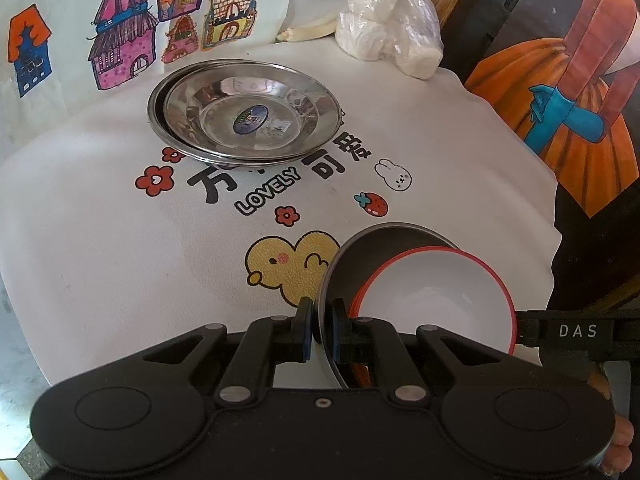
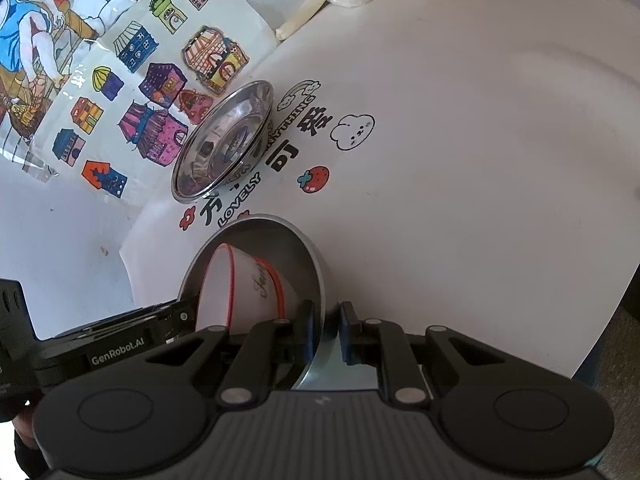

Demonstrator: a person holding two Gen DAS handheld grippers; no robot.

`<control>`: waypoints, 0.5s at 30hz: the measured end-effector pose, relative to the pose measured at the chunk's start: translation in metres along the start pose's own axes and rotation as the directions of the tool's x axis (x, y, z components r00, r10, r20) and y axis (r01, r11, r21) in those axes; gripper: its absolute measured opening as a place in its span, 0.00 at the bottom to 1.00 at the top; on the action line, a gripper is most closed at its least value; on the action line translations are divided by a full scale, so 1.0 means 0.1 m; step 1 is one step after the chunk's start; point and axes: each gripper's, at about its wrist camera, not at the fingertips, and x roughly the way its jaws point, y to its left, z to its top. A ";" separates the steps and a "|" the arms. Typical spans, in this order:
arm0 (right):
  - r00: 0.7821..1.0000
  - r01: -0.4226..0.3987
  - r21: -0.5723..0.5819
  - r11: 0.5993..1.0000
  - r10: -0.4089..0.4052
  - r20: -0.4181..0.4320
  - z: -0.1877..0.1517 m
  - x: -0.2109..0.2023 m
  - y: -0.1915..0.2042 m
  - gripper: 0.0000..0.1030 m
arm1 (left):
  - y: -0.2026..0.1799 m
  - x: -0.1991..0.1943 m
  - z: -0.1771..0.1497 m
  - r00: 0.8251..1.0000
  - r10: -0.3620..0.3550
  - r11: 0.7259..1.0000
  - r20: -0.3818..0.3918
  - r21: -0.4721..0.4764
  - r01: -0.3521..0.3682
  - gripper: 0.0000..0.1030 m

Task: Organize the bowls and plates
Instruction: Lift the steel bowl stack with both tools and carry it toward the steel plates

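Observation:
A grey metal bowl (image 1: 360, 252) holds white bowls with red rims (image 1: 436, 296) tilted inside it, above the white printed tablecloth (image 1: 100, 240). My left gripper (image 1: 322, 326) is shut on the grey bowl's rim. My right gripper (image 2: 326, 328) is shut on the same grey bowl's (image 2: 280, 236) opposite rim; the white bowls (image 2: 248, 284) show inside. Stacked steel plates (image 1: 244, 112) sit farther back on the cloth, also in the right wrist view (image 2: 226, 140).
A plastic bag of white lumps (image 1: 388, 20) lies at the table's far edge. Drawings of coloured houses (image 1: 120, 40) lean behind the plates. A painting of an orange dress (image 1: 580, 80) stands at the right. The table edge drops off at the right (image 1: 556, 248).

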 end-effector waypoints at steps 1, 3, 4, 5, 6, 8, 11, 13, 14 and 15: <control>1.000 0.002 0.001 1.000 -0.002 0.003 0.00 0.00 0.00 0.15 | 0.00 0.00 0.01 1.000 0.001 1.000 -0.002 0.003 -0.001 0.08; 1.000 0.003 0.009 1.000 -0.003 0.004 -0.01 0.00 0.00 0.14 | -0.01 0.00 0.01 1.000 0.003 1.000 -0.005 0.005 -0.003 0.07; 1.000 0.002 0.012 1.000 -0.002 0.003 0.00 0.00 -0.01 0.14 | -0.01 0.00 0.01 1.000 0.002 1.000 -0.005 0.004 -0.002 0.07; 1.000 0.002 0.016 1.000 -0.002 0.001 0.00 -0.01 -0.01 0.14 | -0.01 0.00 0.02 1.000 0.001 1.000 -0.008 0.000 -0.001 0.07; 1.000 0.004 0.019 1.000 -0.004 0.000 0.00 -0.01 -0.01 0.13 | 0.00 0.01 0.02 1.000 -0.001 1.000 -0.011 -0.007 0.001 0.07; 1.000 0.007 0.024 1.000 -0.007 -0.004 0.01 -0.01 -0.01 0.13 | 0.01 0.01 0.03 1.000 -0.004 1.000 -0.017 -0.018 0.004 0.07; 1.000 0.011 0.036 0.999 -0.010 -0.012 0.01 -0.01 0.00 0.13 | 0.02 0.01 0.03 1.000 -0.008 1.000 -0.022 -0.024 0.008 0.07; 1.000 0.008 0.050 0.999 -0.008 -0.010 0.01 -0.01 -0.01 0.13 | 0.02 0.01 0.03 1.000 -0.006 1.000 -0.021 -0.020 0.006 0.07; 1.000 0.008 0.056 0.998 -0.007 -0.008 0.00 -0.01 -0.01 0.13 | 0.01 0.01 0.03 1.000 -0.005 1.000 -0.021 -0.019 0.004 0.07; 1.000 0.007 0.062 0.998 -0.007 -0.006 0.00 -0.02 -0.01 0.14 | 0.01 0.01 0.03 1.000 -0.003 1.000 -0.022 -0.019 0.003 0.07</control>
